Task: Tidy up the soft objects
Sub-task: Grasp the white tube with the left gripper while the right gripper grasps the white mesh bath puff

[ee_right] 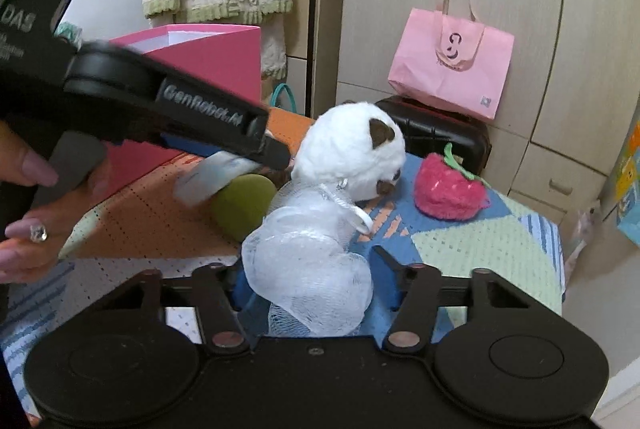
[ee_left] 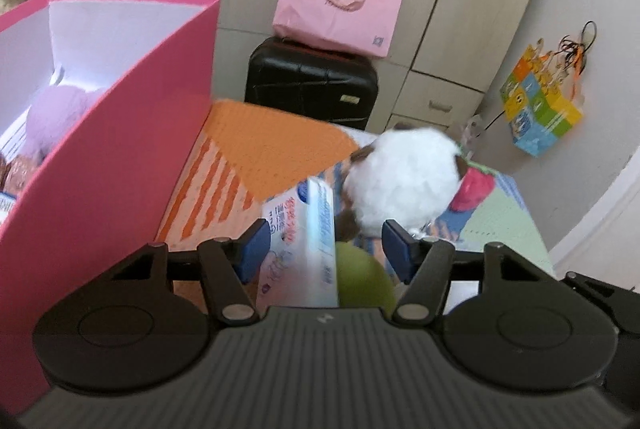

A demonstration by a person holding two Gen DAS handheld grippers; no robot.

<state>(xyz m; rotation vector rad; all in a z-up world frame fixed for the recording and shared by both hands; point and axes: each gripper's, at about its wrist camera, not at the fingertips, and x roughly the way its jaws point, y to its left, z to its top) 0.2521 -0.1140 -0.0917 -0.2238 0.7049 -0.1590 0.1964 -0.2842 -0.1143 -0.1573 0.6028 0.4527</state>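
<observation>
Both tongs are working over the patterned blanket. Left gripper is straddling an upright tissue pack; its blue pads are standing apart, the left one just beside the pack, though contact is hard to confirm. A green plush is lying behind the pack. Right gripper is bracketing the net-wrapped body of the white plush toy; whether its pads are pressing cannot be told. A pink strawberry plush is resting beyond, well apart. The pink box is standing left of the left gripper, holding a lilac plush.
</observation>
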